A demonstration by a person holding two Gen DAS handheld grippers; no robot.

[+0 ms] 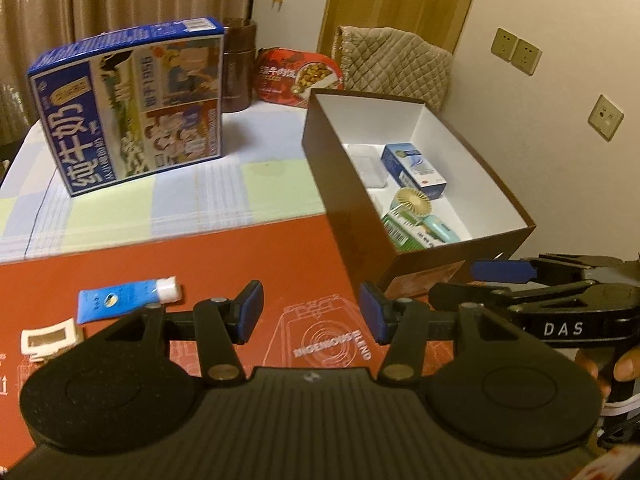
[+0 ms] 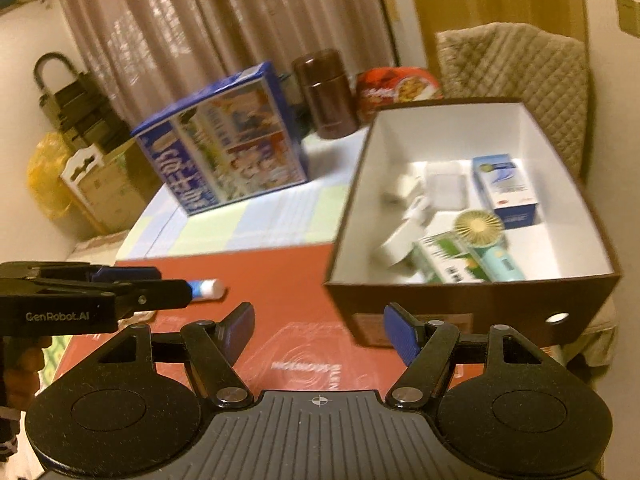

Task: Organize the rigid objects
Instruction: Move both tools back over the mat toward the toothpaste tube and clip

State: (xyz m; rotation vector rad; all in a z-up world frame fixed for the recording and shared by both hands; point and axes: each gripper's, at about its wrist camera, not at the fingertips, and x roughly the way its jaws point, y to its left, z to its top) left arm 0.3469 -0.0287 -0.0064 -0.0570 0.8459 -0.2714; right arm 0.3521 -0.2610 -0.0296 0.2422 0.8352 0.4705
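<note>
On the tabletop's right edge sits the brown box with small items inside, the blue tube lies near the front-left corner, and both the left gripper and right gripper hang released, empty.

We log a brown open box with white interior at right of the left wrist frame; inside it lie a blue-white carton, a clear case, a green carton and a teal handheld fan, flat and crowded together. Lower left, on the red mat, a blue tube with white cap lies flat, just beside a cream clip.
</note>
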